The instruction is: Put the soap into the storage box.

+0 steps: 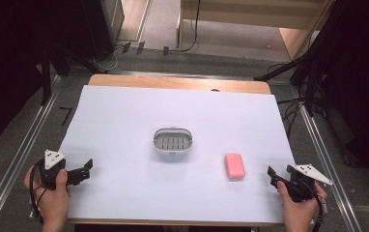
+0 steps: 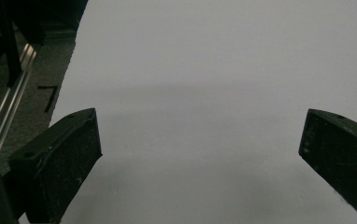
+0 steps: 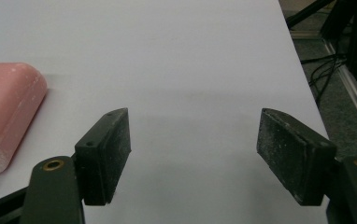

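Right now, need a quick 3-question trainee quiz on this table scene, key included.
1. True or false: the pink soap bar lies inside the soap dish.
2. Which gripper is nearer the soap bar: A) left gripper B) right gripper?
3. Fill in: both grippers' fingers stand ____, with nothing between them.

Key: 1 false, it lies on the white table cover, apart from the dish; 2 B; 3 open.

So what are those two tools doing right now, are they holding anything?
Left tool: open, holding nothing.
Right tool: open, holding nothing; the pink soap bar lies just beside it.
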A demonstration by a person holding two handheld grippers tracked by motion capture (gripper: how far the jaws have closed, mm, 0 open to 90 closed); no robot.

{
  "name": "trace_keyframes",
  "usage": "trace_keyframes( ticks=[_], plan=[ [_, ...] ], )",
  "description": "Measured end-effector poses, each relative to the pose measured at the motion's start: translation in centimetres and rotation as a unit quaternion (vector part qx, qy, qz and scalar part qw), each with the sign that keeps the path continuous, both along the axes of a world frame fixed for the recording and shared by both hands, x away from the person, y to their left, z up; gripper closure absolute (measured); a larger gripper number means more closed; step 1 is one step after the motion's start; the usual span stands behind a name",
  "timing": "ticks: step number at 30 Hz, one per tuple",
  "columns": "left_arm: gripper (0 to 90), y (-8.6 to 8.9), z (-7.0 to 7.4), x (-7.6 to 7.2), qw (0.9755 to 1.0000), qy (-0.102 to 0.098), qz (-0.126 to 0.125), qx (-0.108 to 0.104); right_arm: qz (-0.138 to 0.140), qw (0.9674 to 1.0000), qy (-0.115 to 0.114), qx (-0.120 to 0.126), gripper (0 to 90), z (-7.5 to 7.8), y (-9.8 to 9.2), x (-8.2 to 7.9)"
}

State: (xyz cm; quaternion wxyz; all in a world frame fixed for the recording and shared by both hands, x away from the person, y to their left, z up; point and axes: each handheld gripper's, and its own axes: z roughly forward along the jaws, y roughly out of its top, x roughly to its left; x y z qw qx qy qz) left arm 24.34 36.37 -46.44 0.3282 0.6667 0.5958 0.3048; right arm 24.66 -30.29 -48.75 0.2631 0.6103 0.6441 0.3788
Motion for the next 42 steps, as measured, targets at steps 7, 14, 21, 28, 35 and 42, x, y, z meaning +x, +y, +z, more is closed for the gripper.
trace_keyframes(
  ticks=[7,14,21,28,35,42],
  plan=[
    [0.0,-0.4,-0.1,0.2,0.9998,0.009,-0.004,0.018,0.031,0.9978,0.053,-0.027,33.7,1.2,1.4,0.4],
    [0.0,-0.7,-0.1,0.1,0.9994,0.008,-0.009,0.032,0.064,0.9824,0.16,-0.073,28.9,3.2,3.7,1.6],
    [1.6,-0.9,-0.1,-0.1,0.9992,-0.002,-0.017,0.037,0.082,0.9658,0.237,-0.067,23.0,3.9,5.0,2.0],
    [7.3,-0.9,-0.1,-0.3,0.999,-0.011,-0.017,0.04,0.107,0.9513,0.284,-0.056,24.8,4.1,6.9,2.4],
    [7.3,-1.0,-0.1,-0.2,0.9989,-0.008,-0.018,0.042,0.124,0.9453,0.297,-0.056,29.1,4.4,8.6,2.6],
    [7.3,-1.0,-0.1,-0.2,0.9989,-0.009,-0.018,0.042,0.127,0.9438,0.299,-0.059,29.2,5.0,9.8,3.0]
  ],
)
